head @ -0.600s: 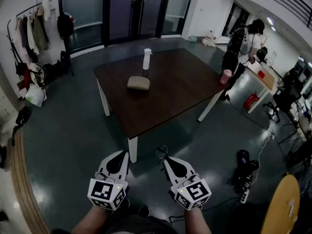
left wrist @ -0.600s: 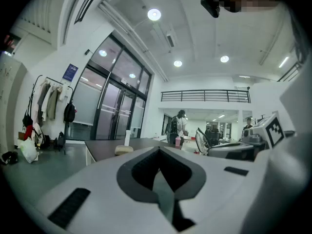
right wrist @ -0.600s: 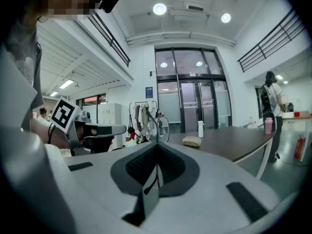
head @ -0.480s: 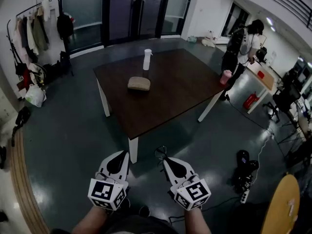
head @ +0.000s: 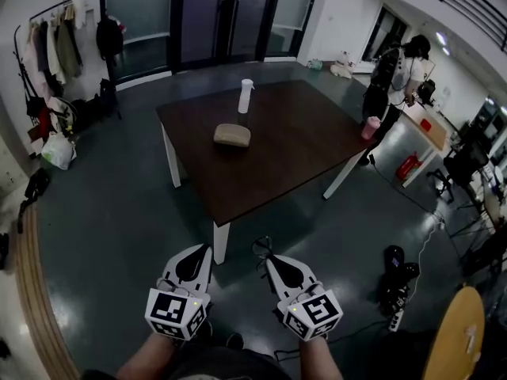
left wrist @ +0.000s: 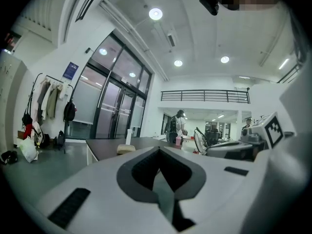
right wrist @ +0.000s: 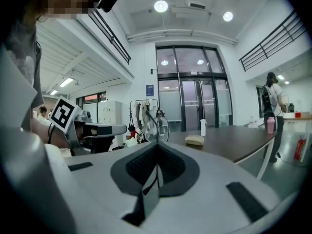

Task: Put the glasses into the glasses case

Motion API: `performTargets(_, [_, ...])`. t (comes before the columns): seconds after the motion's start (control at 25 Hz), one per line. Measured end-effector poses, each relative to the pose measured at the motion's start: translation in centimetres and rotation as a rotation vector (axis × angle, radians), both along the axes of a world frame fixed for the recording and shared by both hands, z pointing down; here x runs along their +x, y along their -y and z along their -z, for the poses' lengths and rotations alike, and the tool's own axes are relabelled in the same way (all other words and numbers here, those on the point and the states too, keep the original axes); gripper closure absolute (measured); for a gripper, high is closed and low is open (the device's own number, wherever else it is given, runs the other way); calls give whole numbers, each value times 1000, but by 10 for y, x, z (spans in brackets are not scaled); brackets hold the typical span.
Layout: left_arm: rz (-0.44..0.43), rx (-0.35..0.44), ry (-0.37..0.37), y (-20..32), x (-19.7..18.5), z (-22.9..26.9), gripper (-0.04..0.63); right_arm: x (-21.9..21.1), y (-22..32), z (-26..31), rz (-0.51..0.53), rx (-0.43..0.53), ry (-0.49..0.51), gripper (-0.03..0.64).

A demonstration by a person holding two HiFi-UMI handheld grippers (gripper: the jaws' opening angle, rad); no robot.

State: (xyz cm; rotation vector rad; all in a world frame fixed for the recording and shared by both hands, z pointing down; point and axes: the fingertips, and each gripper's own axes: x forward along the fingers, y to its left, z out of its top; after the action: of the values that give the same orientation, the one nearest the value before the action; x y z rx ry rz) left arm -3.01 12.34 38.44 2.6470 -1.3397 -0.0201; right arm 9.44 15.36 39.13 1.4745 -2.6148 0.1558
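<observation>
Seemingly glasses [right wrist: 162,126]: clear from right gripper [right wrist: 156,141], faint overhead.

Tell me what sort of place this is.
Probably an open office or lab hall: tall glass doors, a loaded coat rack, and a desk with office chairs at the right.

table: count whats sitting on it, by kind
glasses case: 1
white bottle: 1
pink cup: 1
total: 3
</observation>
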Motion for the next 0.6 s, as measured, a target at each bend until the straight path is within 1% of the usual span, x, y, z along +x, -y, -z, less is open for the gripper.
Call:
performTargets(0.36, [-6, 2, 31, 12, -10, -7, 589, -11, 9, -5, -6, -2, -13, 627])
performTargets(0.6, [-15, -9, 25, 24, -17, -12, 589, -13, 21, -5, -27, -5, -12, 627])
